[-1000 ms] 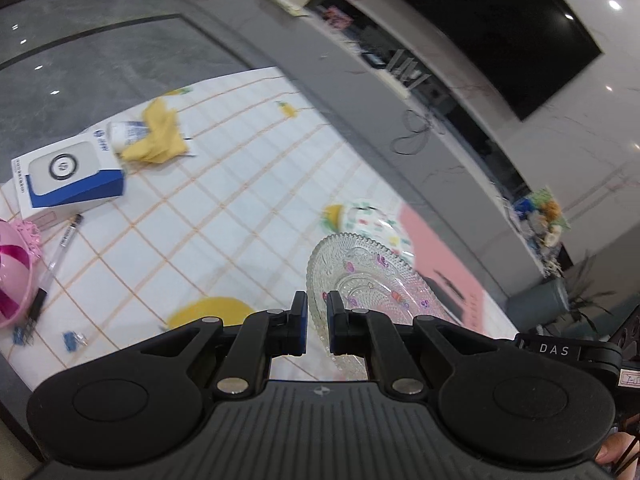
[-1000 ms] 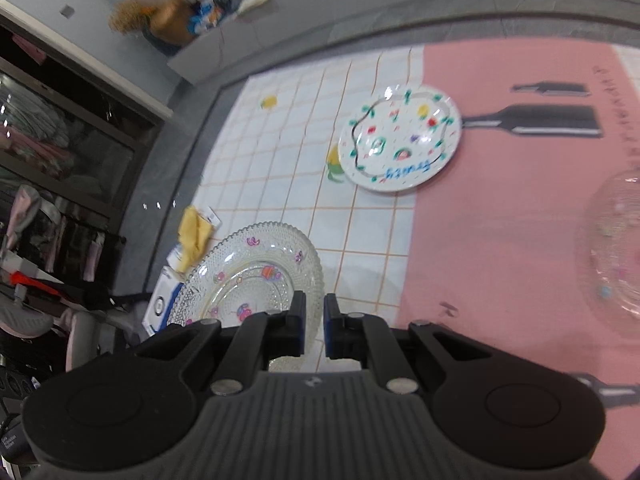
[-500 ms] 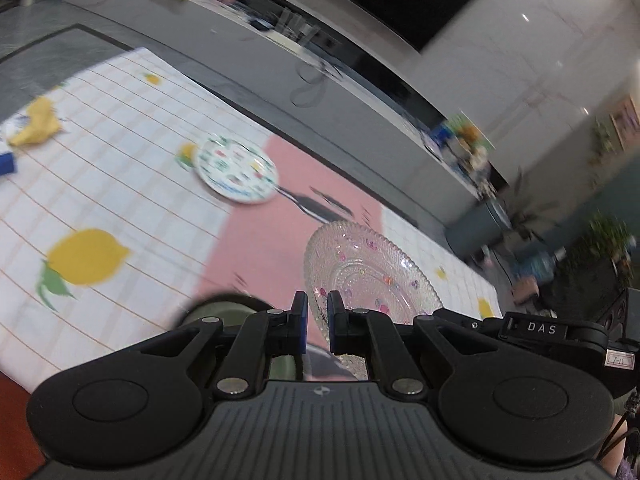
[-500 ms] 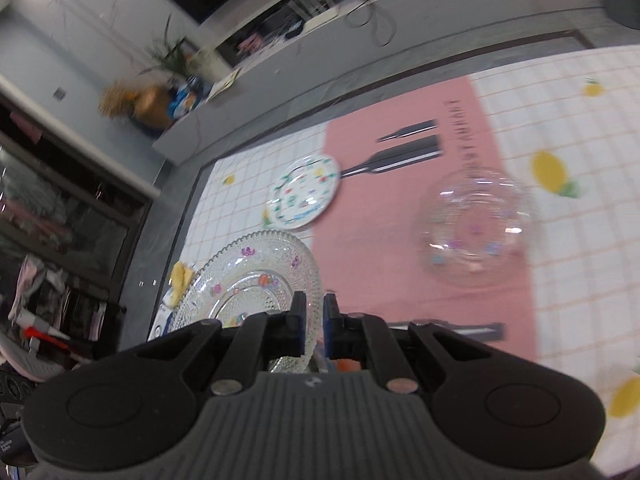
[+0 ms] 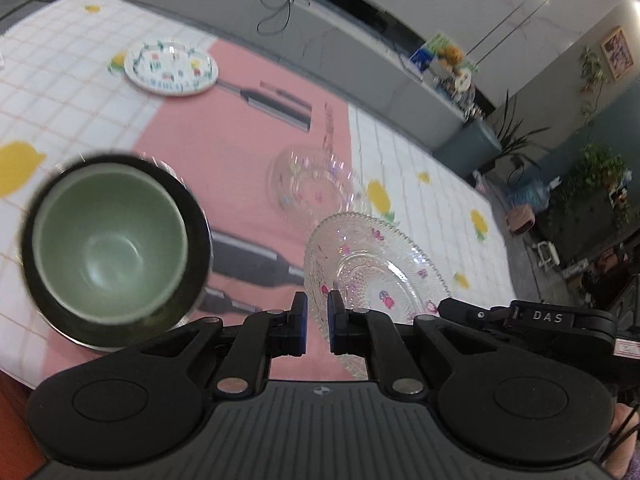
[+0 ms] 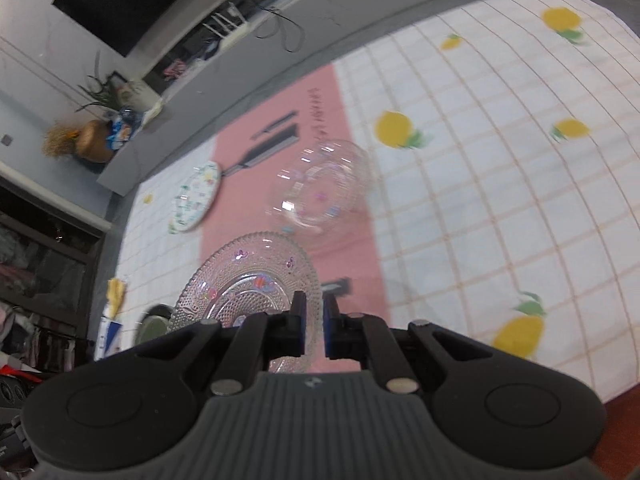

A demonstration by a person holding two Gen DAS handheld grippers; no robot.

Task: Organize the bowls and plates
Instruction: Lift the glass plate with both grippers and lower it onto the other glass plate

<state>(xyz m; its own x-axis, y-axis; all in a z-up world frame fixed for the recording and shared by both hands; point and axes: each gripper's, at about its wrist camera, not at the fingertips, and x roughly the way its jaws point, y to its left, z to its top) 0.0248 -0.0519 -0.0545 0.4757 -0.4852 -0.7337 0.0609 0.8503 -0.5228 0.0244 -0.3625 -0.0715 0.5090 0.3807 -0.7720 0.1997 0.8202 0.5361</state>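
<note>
Glass plate (image 5: 376, 264) near edge hidden behind tools, glass bowl (image 6: 320, 188) blurred

Glass plate (image 5: 376, 264) now over the pink strip, beside newly visible green bowl (image 5: 112, 240).

Tilted beaded glass plate (image 5: 376, 264) above pink mat; clear bowl (image 5: 316, 184), painted plate (image 5: 171, 68), green bowl (image 5: 110, 242) resting.
</note>
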